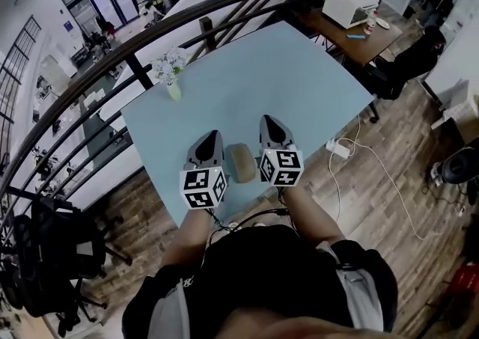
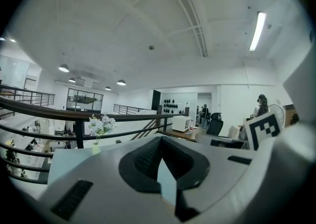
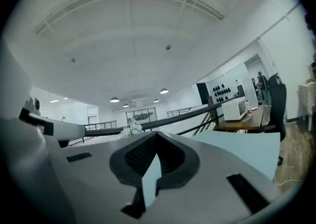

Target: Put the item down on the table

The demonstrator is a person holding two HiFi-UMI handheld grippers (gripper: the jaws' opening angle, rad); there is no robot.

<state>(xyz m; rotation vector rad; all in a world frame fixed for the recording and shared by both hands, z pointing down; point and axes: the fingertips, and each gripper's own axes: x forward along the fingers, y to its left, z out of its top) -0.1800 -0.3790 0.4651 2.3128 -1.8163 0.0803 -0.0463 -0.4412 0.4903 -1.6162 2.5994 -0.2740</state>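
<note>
**A:** Which step are we looking at?

**B:** As I read it, the put-down is done. The tan oblong item lies flat on the pale blue worktop, close to the near edge. In the head view it sits between the two tools, and neither has hold of it.

**A:** And the tools themselves?

**B:** The left tool has its jaws brought together with nothing between them. Its own view shows the ribbed pads meeting at the tips, with only a sliver of worktop visible through the gap behind. The right tool looks the same: jaws together and empty. Both are held roughly level and point across the worktop toward the dark railing.

**A:** So what does the next move call for?

**B:** Not much, I'd say. The item sits near the edge, right beside both tools. Any withdrawal should go up or back toward the person, so that a tool doesn't sweep sideways and nudge it off.

**A:** Any brand, label or writing?

**B:** Nothing I can read. The marker cubes carry black-and-white square patterns, not letters. The item shows no print from the head view. The white box-shaped appliance on the wooden desk behind is too small to make out any name. The little vase of white flowers at the far corner is plain.
</note>
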